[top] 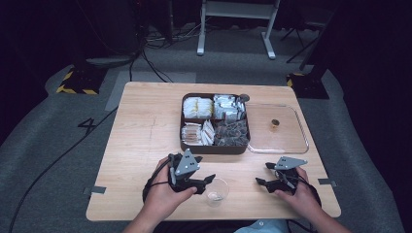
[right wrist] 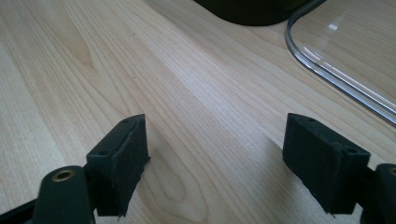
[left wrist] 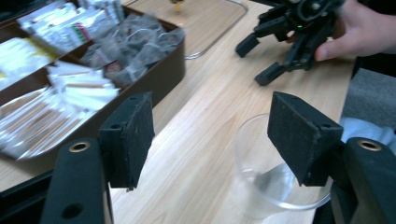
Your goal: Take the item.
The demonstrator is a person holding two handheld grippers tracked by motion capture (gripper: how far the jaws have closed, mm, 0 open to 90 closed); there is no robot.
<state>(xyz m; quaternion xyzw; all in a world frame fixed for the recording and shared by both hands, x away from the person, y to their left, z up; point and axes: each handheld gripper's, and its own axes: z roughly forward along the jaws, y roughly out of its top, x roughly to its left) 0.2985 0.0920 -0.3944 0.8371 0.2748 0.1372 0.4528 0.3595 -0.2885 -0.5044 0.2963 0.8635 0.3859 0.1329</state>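
Note:
A clear plastic cup (top: 216, 192) stands near the table's front edge, just right of my left gripper (top: 206, 183). In the left gripper view the cup (left wrist: 261, 186) sits low beside the right pad (left wrist: 299, 135), not between the jaws; my left gripper (left wrist: 212, 135) is open. My right gripper (top: 265, 174) rests open at the front right, held by a hand, with bare wood between its pads (right wrist: 123, 158). The right gripper (left wrist: 264, 60) also appears far off in the left gripper view.
A dark divided box (top: 190, 147) of sachets and tea bags stands mid-table. A clear lid (top: 291, 145) lies to its right with a small brown object (top: 275, 124) on it. The lid's rim (right wrist: 327, 70) is close ahead of the right gripper.

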